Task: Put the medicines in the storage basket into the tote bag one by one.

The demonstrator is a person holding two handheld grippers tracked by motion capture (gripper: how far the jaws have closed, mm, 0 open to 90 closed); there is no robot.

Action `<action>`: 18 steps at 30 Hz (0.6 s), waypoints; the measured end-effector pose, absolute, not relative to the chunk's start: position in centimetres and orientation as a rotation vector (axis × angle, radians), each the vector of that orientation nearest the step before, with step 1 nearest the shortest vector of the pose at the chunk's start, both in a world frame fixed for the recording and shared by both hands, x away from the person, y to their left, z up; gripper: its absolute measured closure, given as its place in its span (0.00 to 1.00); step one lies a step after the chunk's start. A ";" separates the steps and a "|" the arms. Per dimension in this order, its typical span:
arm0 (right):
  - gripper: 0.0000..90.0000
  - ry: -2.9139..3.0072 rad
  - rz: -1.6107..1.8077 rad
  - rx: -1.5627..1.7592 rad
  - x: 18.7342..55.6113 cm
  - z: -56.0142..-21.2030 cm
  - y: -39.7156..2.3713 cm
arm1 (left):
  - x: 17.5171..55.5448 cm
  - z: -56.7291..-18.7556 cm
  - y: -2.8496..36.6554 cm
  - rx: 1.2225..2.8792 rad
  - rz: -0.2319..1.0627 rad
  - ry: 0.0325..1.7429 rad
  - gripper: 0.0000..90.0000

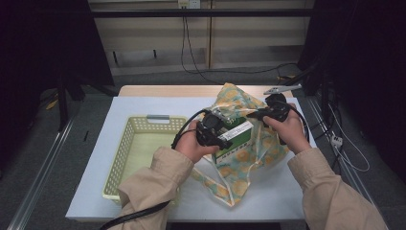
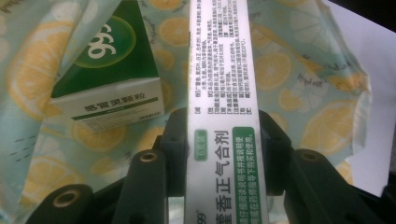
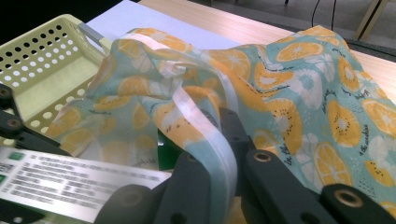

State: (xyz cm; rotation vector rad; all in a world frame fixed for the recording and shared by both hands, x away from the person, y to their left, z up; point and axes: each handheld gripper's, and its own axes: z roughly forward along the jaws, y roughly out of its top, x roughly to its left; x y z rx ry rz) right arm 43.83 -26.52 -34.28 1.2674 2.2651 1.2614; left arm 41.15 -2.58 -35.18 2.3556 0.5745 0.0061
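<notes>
A fabric bag printed with orange slices lies on the white mat. My right gripper is shut on the bag's rim and its white strap, holding the mouth up. My left gripper is shut on a long white medicine box with green print, held at the bag's mouth. In the left gripper view that white box runs straight out between the jaws, pads pressed to its sides. A green-and-white box lies inside the bag, beyond and left of the held one.
A pale yellow perforated basket stands at the left of the mat, close to my left forearm, and its rim is just behind the bag. The wooden table edge lies at the back. Cables trail on the floor beyond.
</notes>
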 end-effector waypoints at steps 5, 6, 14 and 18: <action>1.00 2.254 1.264 1.272 43.9 -34.1 -26.8 | 42.0 -36.2 -3.3 2.357 0.001 0.606 0.70; 1.00 2.252 1.265 1.274 43.9 -34.1 -26.8 | 42.2 -36.3 -3.5 2.352 0.006 0.611 0.70; 1.00 2.249 1.263 1.270 44.0 -34.0 -26.8 | 42.8 -36.9 -5.4 2.320 0.017 0.634 0.70; 1.00 2.243 1.267 1.274 44.0 -34.0 -27.0 | 43.0 -37.0 -6.0 2.305 0.033 0.643 0.70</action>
